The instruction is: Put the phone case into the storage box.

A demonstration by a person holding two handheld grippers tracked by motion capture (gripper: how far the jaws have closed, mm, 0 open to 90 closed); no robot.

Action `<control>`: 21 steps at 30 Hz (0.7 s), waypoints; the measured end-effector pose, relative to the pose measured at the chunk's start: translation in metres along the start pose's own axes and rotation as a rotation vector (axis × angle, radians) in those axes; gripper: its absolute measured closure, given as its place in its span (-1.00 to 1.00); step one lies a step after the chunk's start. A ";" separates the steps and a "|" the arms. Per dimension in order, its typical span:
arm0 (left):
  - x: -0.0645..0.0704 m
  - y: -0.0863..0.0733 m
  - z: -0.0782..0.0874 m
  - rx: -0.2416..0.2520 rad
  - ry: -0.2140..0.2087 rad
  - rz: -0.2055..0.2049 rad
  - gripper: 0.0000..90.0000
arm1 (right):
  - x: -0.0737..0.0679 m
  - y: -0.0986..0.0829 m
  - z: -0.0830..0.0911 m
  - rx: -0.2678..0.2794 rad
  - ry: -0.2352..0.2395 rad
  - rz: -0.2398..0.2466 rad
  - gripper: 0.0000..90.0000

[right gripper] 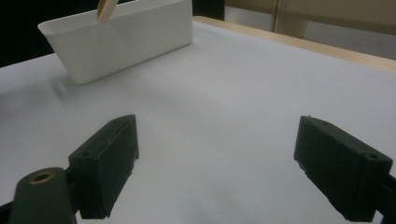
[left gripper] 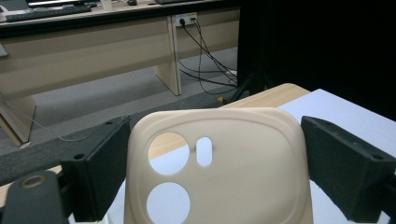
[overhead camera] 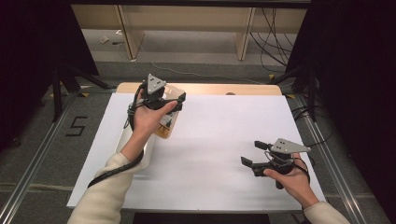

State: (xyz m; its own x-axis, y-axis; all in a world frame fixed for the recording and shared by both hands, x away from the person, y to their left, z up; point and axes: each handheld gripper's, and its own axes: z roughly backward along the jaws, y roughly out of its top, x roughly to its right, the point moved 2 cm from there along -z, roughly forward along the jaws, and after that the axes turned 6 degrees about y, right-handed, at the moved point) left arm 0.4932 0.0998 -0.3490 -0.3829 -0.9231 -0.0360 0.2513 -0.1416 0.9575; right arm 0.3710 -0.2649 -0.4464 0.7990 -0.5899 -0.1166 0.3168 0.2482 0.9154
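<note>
Left gripper (overhead camera: 164, 103), at 11 o'clock on the table (overhead camera: 224, 140), has its jaws flanking a cream phone case (left gripper: 219, 172); I can't tell if they're pinching it or just clear. Case is soft-looking, matte, rounded, with camera cutouts. Risk: it flexes and slips out above the white bin (right gripper: 121, 39). Right gripper (overhead camera: 251, 154), at 4 o'clock, spread wide, empty.

Floor marking (overhead camera: 76, 126) — black tape — reads "5".

Left gripper (overhead camera: 164, 103) raised at far left, jaws apart; right gripper (overhead camera: 254, 154) low, near right, jaws wide.
</note>
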 end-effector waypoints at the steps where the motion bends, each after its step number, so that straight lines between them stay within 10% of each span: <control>1: -0.001 0.000 0.000 0.001 0.005 0.001 -0.75 | 0.000 0.000 0.000 0.000 0.000 0.000 -0.67; 21: -0.020 0.004 0.005 0.018 0.065 0.011 -0.75 | 0.000 0.000 0.000 0.000 -0.001 0.001 -0.67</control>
State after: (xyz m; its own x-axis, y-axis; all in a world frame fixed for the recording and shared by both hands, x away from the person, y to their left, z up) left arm 0.4970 0.1193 -0.3430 -0.3210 -0.9461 -0.0431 0.2388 -0.1249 0.9630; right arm 0.3708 -0.2648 -0.4462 0.7991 -0.5900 -0.1153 0.3160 0.2491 0.9155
